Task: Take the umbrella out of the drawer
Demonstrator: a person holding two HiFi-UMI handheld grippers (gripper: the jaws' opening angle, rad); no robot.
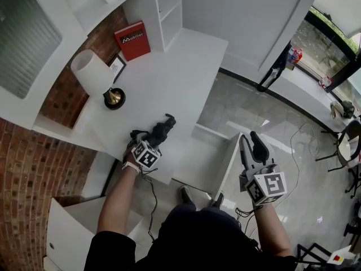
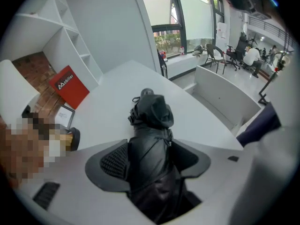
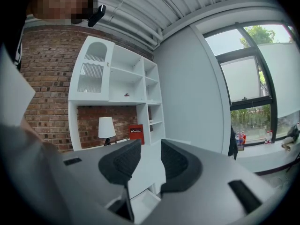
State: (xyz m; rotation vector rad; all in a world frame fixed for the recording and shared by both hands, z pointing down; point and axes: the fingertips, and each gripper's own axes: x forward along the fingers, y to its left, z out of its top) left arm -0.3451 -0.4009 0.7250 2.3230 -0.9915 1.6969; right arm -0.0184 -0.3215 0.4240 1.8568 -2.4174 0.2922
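Observation:
The folded black umbrella [image 1: 163, 129] lies on the white desk [image 1: 169, 78] near its front edge. My left gripper [image 1: 153, 138] points steeply down over it. In the left gripper view the umbrella [image 2: 152, 135] runs lengthwise between the jaws of the left gripper [image 2: 151, 157]; the jaws stand wide and the pads [image 2: 114, 161] do not press on it. The white drawer [image 1: 210, 151] hangs open to the right of the desk, nothing visible inside. My right gripper [image 1: 251, 145] hovers over the drawer's right side, open and empty. The right gripper [image 3: 151, 161] looks level toward the shelves.
A white lamp [image 1: 95, 73] on a brass base, a small picture frame [image 1: 117, 66] and a red book [image 1: 133, 40] stand at the desk's back left. White shelving [image 1: 166, 10] rises behind. A cable [image 1: 299, 137] trails on the tiled floor to the right.

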